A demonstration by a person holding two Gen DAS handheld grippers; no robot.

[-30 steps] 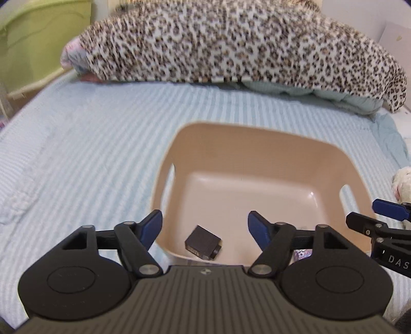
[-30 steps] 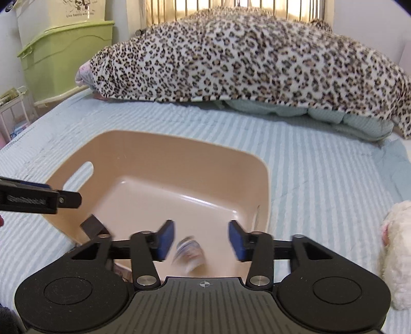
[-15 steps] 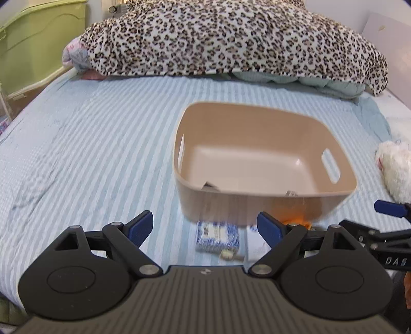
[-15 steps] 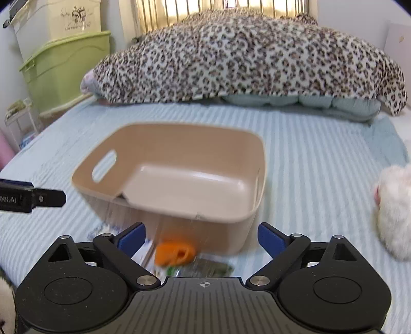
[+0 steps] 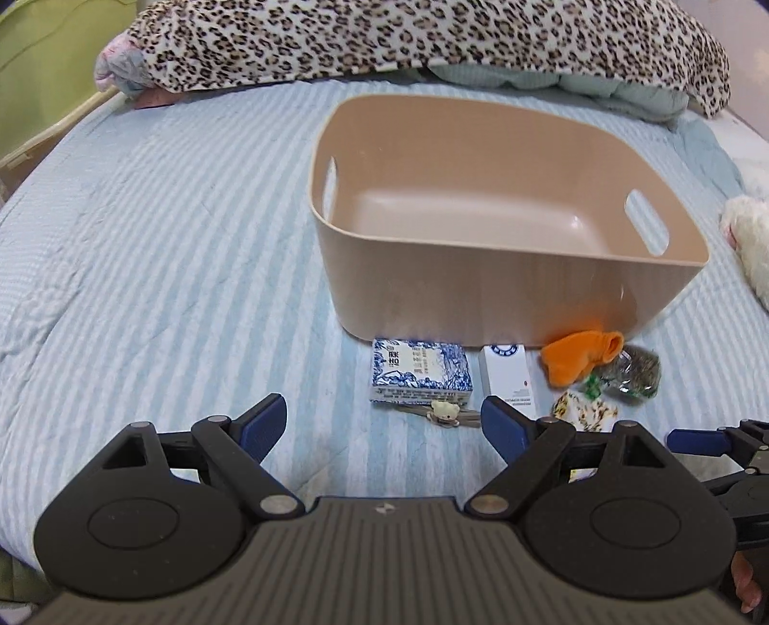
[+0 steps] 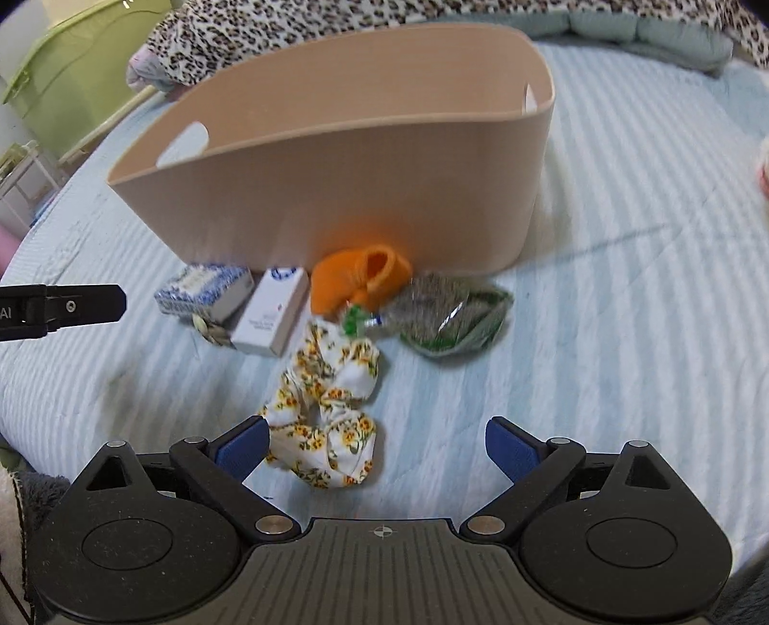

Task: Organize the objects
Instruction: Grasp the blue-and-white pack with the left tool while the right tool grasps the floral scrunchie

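Note:
A beige bin [image 5: 509, 293] [image 6: 355, 192] stands on the striped bed. In front of it lie a blue-and-white box [image 5: 420, 370] [image 6: 206, 288], a white box [image 5: 507, 380] [image 6: 274, 312], an orange sock [image 5: 579, 356] [image 6: 358, 279], a clear bag of green stuff [image 5: 629, 372] [image 6: 452, 312], a small bear clip [image 5: 444, 411] and a floral scrunchie [image 5: 584, 411] [image 6: 327, 408]. My left gripper [image 5: 384, 420] is open and empty, just short of the boxes. My right gripper [image 6: 377, 444] is open, low over the bed with the scrunchie just inside its left finger.
A leopard-print blanket [image 5: 408, 33] lies along the back of the bed. A green storage box [image 6: 72, 72] stands at the far left. A white plush toy [image 5: 750, 240] lies at the right. The left gripper's finger shows at the left of the right wrist view [image 6: 72, 305].
Both grippers have drawn back from over the bin and dropped low toward the items in front of it. The right gripper has opened wider.

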